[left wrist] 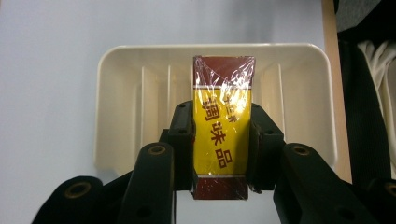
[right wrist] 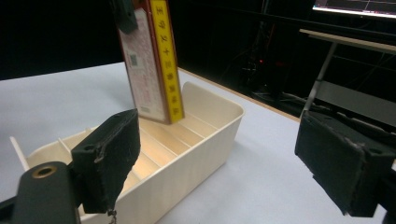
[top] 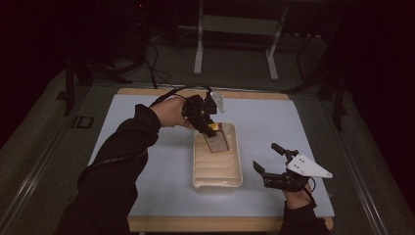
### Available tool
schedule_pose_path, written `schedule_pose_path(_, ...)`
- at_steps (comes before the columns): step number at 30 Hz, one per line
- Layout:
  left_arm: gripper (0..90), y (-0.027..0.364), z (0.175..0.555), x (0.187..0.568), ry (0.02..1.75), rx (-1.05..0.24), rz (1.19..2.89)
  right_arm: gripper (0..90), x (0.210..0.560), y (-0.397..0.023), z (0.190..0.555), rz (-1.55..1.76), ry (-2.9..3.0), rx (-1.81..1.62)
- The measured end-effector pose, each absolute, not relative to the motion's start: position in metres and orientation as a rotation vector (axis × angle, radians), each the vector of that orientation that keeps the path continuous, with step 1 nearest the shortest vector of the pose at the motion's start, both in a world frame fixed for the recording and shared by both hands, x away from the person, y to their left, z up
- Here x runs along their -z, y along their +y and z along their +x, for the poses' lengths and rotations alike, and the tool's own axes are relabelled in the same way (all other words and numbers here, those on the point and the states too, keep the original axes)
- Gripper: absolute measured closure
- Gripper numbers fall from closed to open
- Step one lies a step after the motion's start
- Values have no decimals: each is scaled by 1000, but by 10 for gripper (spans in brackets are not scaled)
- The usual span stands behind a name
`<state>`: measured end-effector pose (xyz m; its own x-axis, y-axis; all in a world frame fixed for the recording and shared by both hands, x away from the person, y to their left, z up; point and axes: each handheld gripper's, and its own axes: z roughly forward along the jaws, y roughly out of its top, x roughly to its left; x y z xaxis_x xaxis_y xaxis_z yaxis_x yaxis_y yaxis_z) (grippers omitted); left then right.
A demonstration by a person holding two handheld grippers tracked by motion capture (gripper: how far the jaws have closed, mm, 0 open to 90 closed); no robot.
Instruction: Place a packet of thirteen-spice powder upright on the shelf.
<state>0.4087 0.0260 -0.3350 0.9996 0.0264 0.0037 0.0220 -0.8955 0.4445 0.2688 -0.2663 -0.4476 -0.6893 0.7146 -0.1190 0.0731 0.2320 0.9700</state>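
The box [left wrist: 221, 128] is a flat, narrow carton wrapped in clear film, with a yellow middle panel carrying dark red characters and dark red bands at both ends. It hangs on end, slightly tilted, its lower end inside the tray [left wrist: 303, 60]. The tray is a cream plastic tub with ribbed dividers, resting on the pale blue worktop [top: 147, 161].

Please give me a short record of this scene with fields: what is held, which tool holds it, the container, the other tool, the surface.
held thing: yellow and dark red seasoning box, wrapped in clear film
holding tool: left tool, shut on the box sides
box position: upright, lower end over the tray
container: cream ribbed plastic tray
other tool: right tool, open, nothing between its pads, beside the tray
surface: pale blue table mat
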Motion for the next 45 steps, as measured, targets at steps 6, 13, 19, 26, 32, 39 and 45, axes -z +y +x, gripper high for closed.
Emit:
schedule_pose_path(6,687,18,415,348,6,-11,2683,142,448,-266,269,725,1954,-1489)
schedule_pose_path(13,687,14,418,351,-6,-3,2672,142,448,-267,269,725,1954,-1491)
schedule_pose_path(19,687,13,419,348,4,-9,2673,141,448,-267,269,724,1952,-1494)
schedule_pose_path(26,687,8,419,362,0,-9,2729,142,448,-267,269,722,1957,-1495)
schedule_pose_path(32,686,2,420,372,1,18,2761,142,449,-267,270,720,1957,-1495)
schedule_pose_path(39,686,-4,420,384,-12,19,2807,142,449,-268,269,723,1954,-1497)
schedule_pose_path(45,686,-8,422,393,-17,20,2826,141,449,-267,270,722,1958,-1496)
